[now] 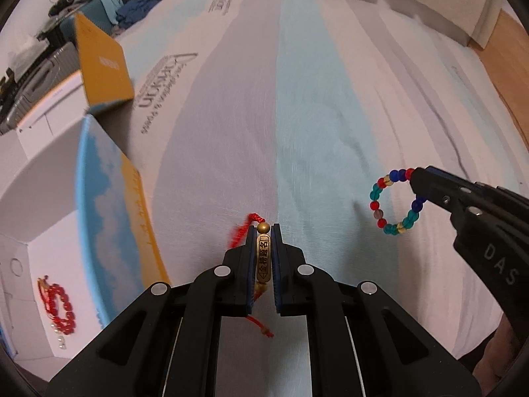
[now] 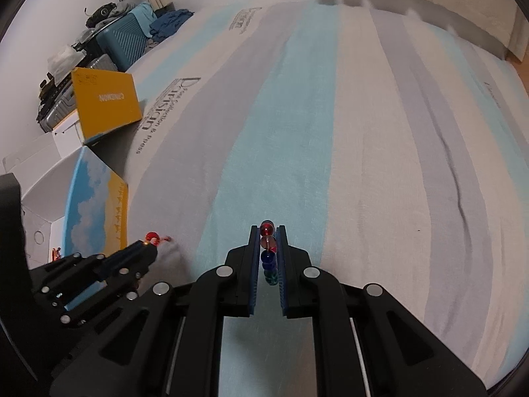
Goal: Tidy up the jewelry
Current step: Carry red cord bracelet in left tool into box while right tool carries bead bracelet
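Red beads of a bracelet (image 1: 61,307) lie coiled on the floor of a white cardboard box (image 1: 36,225) at the lower left of the left wrist view, with a few pale beads just below them. Rising from the box's right wall is a flap printed with blue sky and yellow (image 1: 109,218), and a second, plain yellow flap (image 1: 102,63) stands further back toward the upper left. At the bottom centre, the left gripper (image 1: 264,251) has its jaws clamped on a brass charm (image 1: 263,258) stamped with characters; a round brass bead sits at its tip and red cord (image 1: 248,228) trails out to the left and below the fingers. Beneath everything spreads a striped bedsheet (image 1: 297,115) in grey, pale blue and white, with printed lettering in the upper middle. At the right edge of the frame, the right gripper (image 1: 417,185) is closed on a multicoloured glass bead bracelet (image 1: 380,203), whose ring of red, blue, teal and amber beads hangs out to its left above the sheet. In the right wrist view the same beads (image 2: 267,251) sit pinched in a line between the blue pads (image 2: 254,264).
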